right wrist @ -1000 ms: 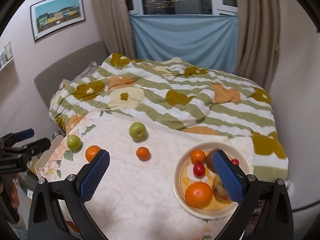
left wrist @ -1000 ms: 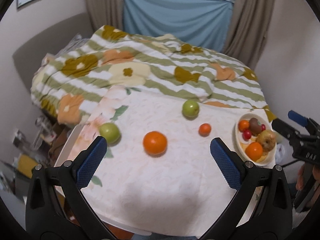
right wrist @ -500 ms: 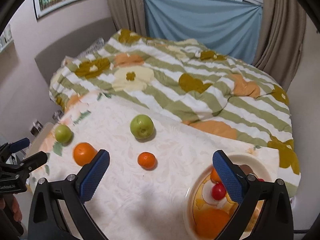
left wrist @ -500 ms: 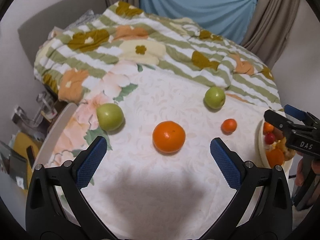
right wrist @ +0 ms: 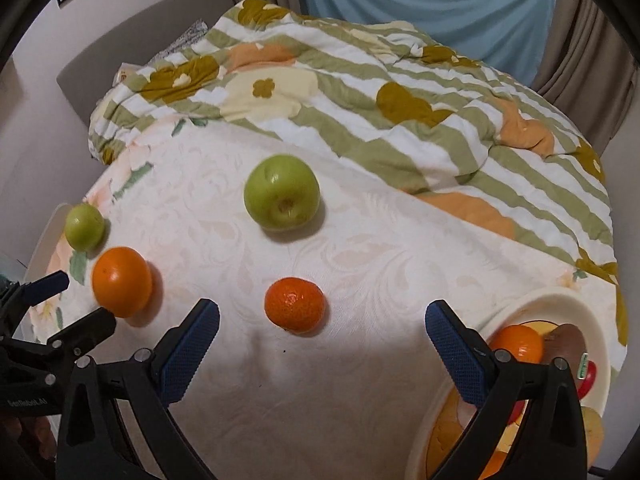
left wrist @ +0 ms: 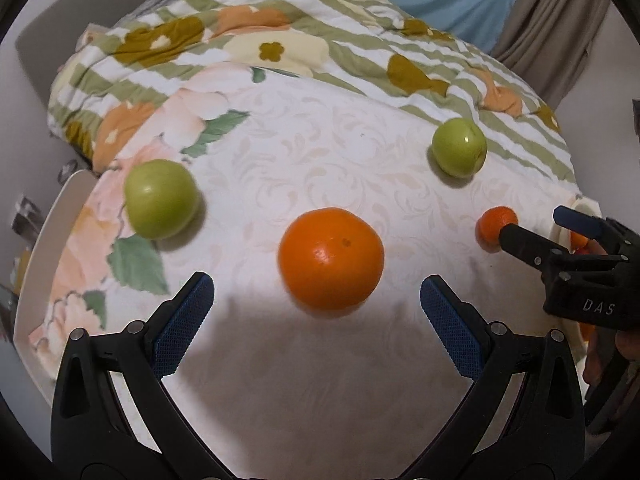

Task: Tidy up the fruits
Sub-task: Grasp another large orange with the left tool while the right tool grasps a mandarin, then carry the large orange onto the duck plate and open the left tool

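Behind the desk [left wrist: 328, 380] with its pale cloth lies a striped quilt [right wrist: 400, 80]. Both tools stand wide open and empty: the left hand-held gripper [left wrist: 316, 320] frames the large orange [left wrist: 331, 258] in the centre of its view, the right hand-held gripper [right wrist: 322, 338] the small mandarin [right wrist: 295, 309] at lower centre. Both fruits look firm, round and light, so I judge they may roll; taking them across the widest part seems best. The bowl [right wrist: 560, 304] waits at lower right.

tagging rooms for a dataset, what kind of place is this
Most likely a bedroom at home: a bed with a striped floral quilt, curtains over a window, and a small cloth-covered table with fruit beside the bed.
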Action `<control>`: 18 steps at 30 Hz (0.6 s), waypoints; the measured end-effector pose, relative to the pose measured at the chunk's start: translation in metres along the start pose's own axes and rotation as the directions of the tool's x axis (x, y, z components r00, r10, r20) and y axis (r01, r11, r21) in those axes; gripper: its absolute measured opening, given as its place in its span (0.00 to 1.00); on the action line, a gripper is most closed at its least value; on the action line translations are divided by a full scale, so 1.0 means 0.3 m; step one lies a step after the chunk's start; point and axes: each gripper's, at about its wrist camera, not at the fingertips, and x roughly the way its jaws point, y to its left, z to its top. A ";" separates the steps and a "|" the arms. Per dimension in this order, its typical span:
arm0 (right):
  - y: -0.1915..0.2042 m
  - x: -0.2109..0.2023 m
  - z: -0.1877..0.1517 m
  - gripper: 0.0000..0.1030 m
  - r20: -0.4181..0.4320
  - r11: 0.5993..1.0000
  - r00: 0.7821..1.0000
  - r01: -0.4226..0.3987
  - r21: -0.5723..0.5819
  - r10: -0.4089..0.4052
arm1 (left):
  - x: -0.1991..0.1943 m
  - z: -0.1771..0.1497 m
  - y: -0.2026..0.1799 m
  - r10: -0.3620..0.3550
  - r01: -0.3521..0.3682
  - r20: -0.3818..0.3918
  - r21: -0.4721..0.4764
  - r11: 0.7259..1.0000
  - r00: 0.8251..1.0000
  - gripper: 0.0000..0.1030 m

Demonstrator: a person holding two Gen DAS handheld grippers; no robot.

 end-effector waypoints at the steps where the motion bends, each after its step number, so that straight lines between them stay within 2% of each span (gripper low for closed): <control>1: 0.000 0.007 -0.002 1.00 -0.003 1.000 1.000 0.003 -0.002 -0.003 | 0.012 0.002 -0.010 0.008 -0.008 0.001 0.011 1.000 1.000 1.00; 4: -0.001 0.024 0.000 0.99 -0.011 1.000 1.000 0.013 -0.009 -0.013 | 0.041 0.011 -0.025 0.025 -0.026 0.006 0.037 0.999 1.000 1.00; 6: -0.004 0.040 0.002 0.99 -0.025 1.000 1.000 0.015 -0.011 -0.015 | 0.057 0.016 -0.028 0.027 -0.027 -0.006 0.049 0.998 1.000 0.89; 10: -0.004 0.058 0.001 0.94 -0.035 1.000 0.999 0.010 -0.004 -0.010 | 0.078 0.024 -0.025 0.018 -0.017 -0.018 0.057 0.998 1.000 0.82; 12: -0.002 0.062 0.000 0.91 -0.034 1.000 0.999 0.012 -0.006 -0.013 | 0.084 0.027 -0.027 0.016 -0.015 -0.016 0.066 0.998 1.000 0.74; 18: -0.001 0.070 -0.004 0.83 -0.035 1.000 0.999 0.018 -0.008 -0.019 | 0.097 0.031 -0.026 0.010 -0.008 -0.020 0.069 0.998 1.000 0.67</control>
